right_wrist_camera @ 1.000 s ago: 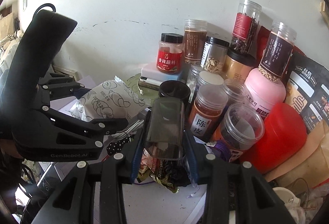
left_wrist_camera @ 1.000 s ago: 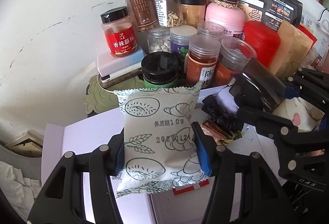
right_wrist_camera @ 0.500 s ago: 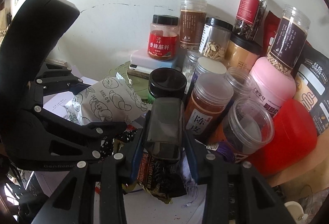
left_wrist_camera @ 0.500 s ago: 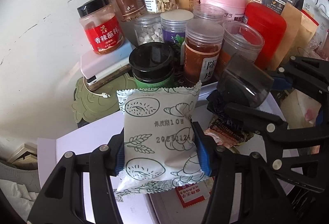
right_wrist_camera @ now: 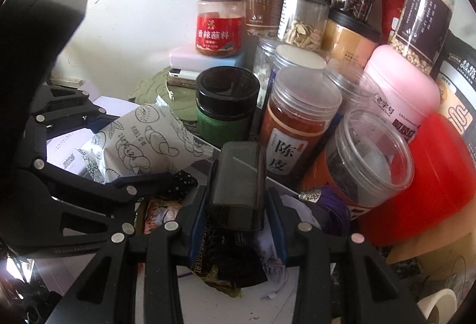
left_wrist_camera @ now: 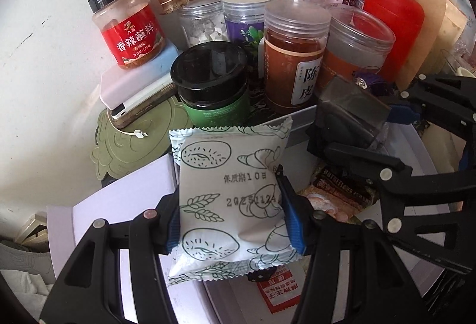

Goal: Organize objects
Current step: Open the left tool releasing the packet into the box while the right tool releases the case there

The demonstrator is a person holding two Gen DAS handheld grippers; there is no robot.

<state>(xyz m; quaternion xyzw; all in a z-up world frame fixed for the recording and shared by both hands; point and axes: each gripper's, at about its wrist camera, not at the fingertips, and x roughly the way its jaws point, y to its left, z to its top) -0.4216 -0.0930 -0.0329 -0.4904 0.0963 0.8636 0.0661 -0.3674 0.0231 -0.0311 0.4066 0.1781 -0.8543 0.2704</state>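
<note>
My left gripper (left_wrist_camera: 230, 214) is shut on a white snack packet (left_wrist_camera: 230, 193) printed with green bread drawings, its blue pads pressing both sides. The packet (right_wrist_camera: 139, 142) hangs over a white box (left_wrist_camera: 300, 121) that holds loose snack wrappers (left_wrist_camera: 339, 193). My right gripper (right_wrist_camera: 238, 211) is shut on a dark translucent grey case (right_wrist_camera: 239, 181), held above the same box just in front of the jars. That grey case (left_wrist_camera: 351, 112) and the right gripper's black frame show at the right of the left wrist view.
A crowd of jars stands against the white wall: a black-lidded green jar (left_wrist_camera: 212, 86), an amber jar (left_wrist_camera: 293, 53), a red-labelled spice jar (left_wrist_camera: 129, 29), a pink tub (right_wrist_camera: 401, 89) and a red canister (right_wrist_camera: 428, 178). A green mat (left_wrist_camera: 134, 139) carries a power bank (left_wrist_camera: 136, 92).
Both grippers have sunk and moved in toward the jars with their loads. The jars now look larger and nearer in both views. Neither grip has changed.
</note>
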